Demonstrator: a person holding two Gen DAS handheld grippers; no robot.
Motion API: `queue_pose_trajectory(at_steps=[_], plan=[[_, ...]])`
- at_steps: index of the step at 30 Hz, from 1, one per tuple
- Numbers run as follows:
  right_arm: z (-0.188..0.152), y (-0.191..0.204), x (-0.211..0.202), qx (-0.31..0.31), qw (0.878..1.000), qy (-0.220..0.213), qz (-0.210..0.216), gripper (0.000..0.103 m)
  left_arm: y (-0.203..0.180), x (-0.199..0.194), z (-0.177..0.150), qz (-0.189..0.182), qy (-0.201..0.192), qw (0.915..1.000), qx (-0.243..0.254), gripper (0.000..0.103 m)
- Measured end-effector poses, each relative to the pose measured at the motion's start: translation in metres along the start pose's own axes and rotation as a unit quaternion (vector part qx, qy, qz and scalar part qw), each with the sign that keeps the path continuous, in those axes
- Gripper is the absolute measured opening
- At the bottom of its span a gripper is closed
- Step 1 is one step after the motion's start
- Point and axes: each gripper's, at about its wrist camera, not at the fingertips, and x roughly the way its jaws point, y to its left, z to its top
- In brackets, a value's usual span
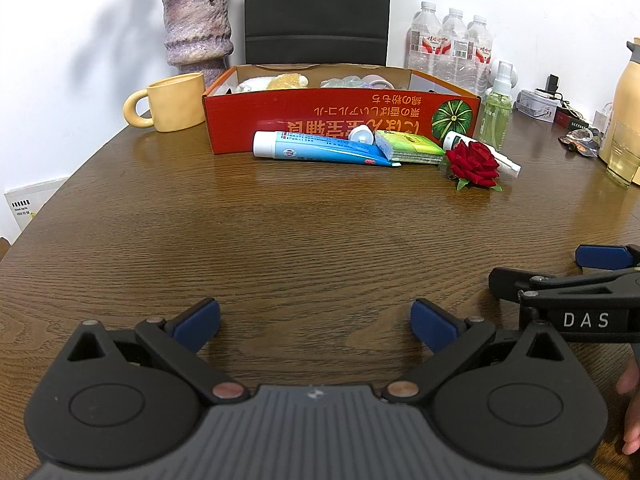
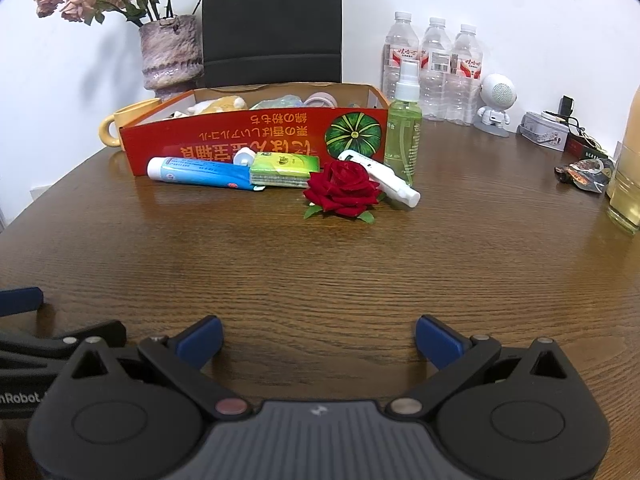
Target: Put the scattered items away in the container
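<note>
1. A red cardboard box (image 2: pixel 256 136) stands at the far side of the wooden surface (image 2: pixel 320 264), open-topped and already holding soft toys and other small goods, which marks it as the likely container.
2. Scattered items lie in a row against the box's front wall: a blue toothpaste tube (image 2: pixel 196 173), a green tissue pack (image 2: pixel 284 169), a red rose (image 2: pixel 342 189), a white tube (image 2: pixel 380 174) and an upright green spray bottle (image 2: pixel 404 128), all close enough for short lifts into the box.
3. The left tool (image 1: pixel 315 322) hovers low over bare surface, its blue pads spread wide, holding and touching nothing.
4. The right tool (image 2: pixel 319 338) hangs just beside it, equally spread and empty, well apart from the items.
5. A yellow mug (image 1: pixel 172 102) and vase (image 1: pixel 198 28) flank the box, apparently not part of the clutter.
</note>
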Motion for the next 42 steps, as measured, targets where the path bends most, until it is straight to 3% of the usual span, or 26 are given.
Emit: queue_pose_trajectory(at_steps=[35,39,42], plan=[[0.002,-0.001,0.003,0.001,1.000,0.000,-0.003,0.103,0.000,0.003,0.002,0.001,-0.002,1.0000,-0.004,0.103],[0.007,-0.005,0.009,0.002,1.000,0.000,-0.005,0.103,0.004,0.014,0.021,-0.032,-0.021,0.9992,-0.009,0.103],[0.022,-0.013,0.020,-0.009,1.000,0.006,0.025,0.103,0.013,0.035,0.058,-0.061,-0.033,0.9976,-0.005,0.103]])
